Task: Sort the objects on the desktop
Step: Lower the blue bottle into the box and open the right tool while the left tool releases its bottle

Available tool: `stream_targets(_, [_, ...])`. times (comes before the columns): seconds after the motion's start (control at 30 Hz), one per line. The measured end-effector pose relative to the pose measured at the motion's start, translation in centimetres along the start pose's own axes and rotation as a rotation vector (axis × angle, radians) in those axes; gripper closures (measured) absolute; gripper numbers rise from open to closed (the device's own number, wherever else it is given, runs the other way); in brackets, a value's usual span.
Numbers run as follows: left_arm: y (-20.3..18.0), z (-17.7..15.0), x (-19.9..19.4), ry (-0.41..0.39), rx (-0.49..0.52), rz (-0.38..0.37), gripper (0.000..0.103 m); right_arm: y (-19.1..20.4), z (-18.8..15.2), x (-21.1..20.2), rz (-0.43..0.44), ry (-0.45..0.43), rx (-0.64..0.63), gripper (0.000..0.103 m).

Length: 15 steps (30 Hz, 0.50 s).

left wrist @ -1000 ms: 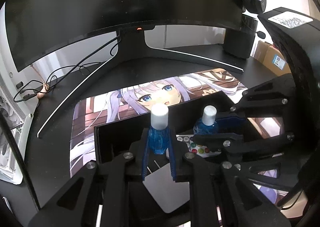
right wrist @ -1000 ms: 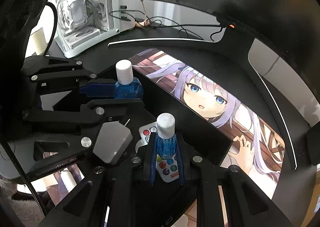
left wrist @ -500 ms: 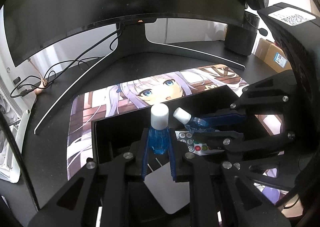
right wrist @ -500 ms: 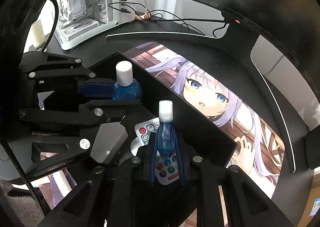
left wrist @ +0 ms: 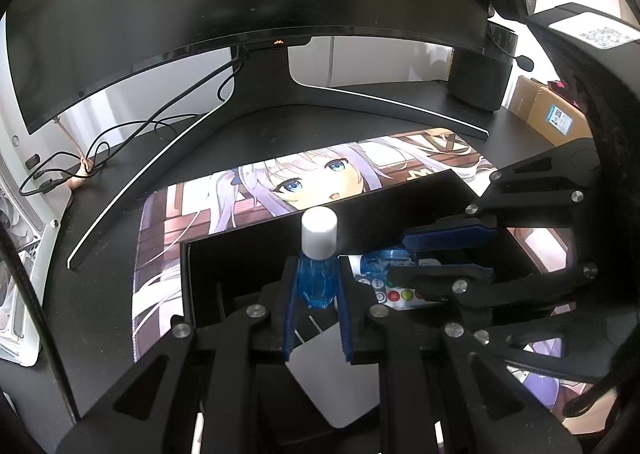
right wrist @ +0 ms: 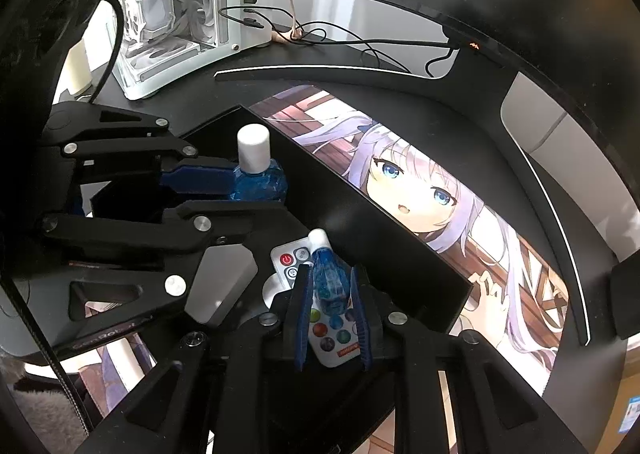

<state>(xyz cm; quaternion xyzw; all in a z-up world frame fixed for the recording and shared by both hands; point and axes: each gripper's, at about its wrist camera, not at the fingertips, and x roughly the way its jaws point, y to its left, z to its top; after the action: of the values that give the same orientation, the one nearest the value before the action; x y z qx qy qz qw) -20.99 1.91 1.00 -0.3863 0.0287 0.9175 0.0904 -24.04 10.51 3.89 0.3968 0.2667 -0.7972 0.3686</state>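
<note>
Blue faceted white-capped bottle [left wrist: 317, 278] upright, clamped in left gripper [left wrist: 316, 292] above black open box [left wrist: 240, 250]. Second blue bottle [right wrist: 330, 282] tilted, pinched by right gripper [right wrist: 331, 296], over white remote [right wrist: 320, 318].

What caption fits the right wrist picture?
Right gripper lays a blue bottle onto the remote inside the black box.

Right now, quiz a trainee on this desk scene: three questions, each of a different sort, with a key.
1. True or false: the left claw holds its blue bottle upright.
2. What lies under the right claw in the black box? A) remote control B) mouse C) keyboard
3. Fill in: both bottles have ____ caps.

Key: 1 true; 2 A, the remote control; 3 white. The right claw's bottle is tipped forward, cap low over the remote.
</note>
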Motion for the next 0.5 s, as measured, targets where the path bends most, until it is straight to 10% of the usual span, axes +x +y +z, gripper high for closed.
stream_targets(0.5, [-0.5, -0.2, 0.1, 0.012, 0.015, -0.001, 0.088, 0.4, -1.3, -4.7, -0.051, -0.079, -0.037, 0.053])
